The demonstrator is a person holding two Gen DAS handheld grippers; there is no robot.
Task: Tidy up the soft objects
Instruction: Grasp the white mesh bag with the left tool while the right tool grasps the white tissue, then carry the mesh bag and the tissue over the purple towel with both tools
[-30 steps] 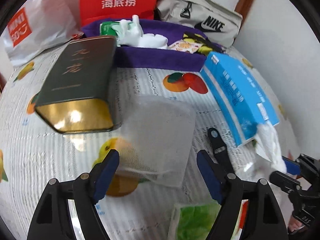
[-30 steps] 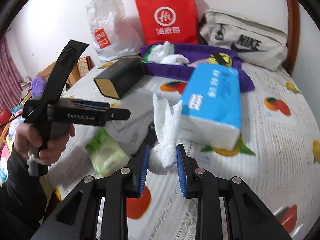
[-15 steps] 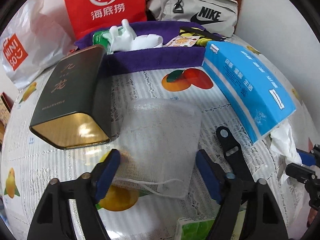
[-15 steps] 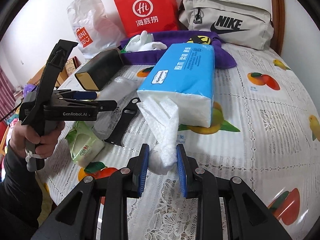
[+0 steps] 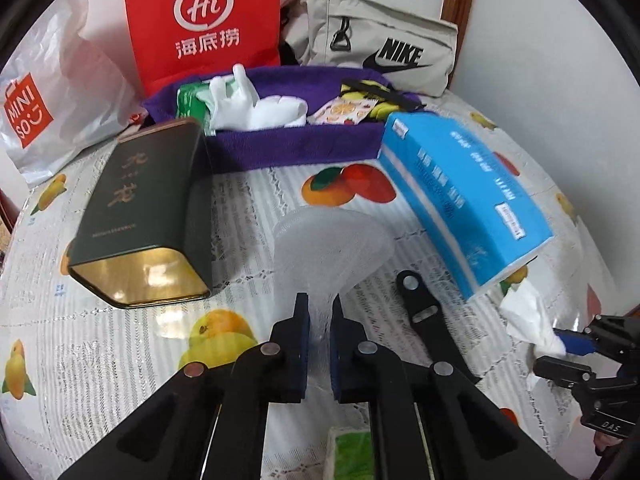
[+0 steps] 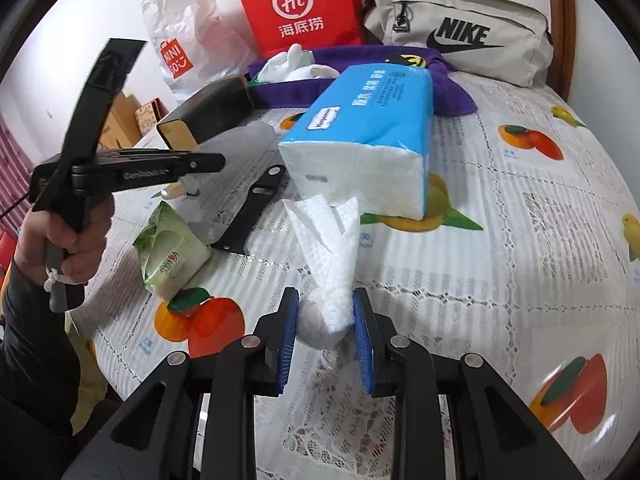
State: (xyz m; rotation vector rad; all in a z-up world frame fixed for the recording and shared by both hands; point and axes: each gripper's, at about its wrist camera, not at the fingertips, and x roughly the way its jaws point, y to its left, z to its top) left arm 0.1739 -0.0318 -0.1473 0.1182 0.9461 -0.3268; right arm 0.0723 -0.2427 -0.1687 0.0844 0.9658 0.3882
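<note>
Left gripper (image 5: 320, 320) clamped on near edge of translucent white mesh pouch (image 5: 332, 240), bunched and lying on fruit-print lace desk (image 5: 120, 340) between dark green tin box (image 5: 148, 208) and blue tissue pack (image 5: 460, 196). Right gripper (image 6: 325, 320) pinching white tissue sheet (image 6: 328, 256) drawn out of pack's open end.

Best kept low and level: lift pouch clear of black plastic clip (image 5: 424, 308), carry toward purple fabric tray (image 5: 296, 144). Probably a slow tissue pull, or pack slides.

Both grippers point forward, roughly horizontal; left hand (image 6: 76, 236) wraps its handle.
</note>
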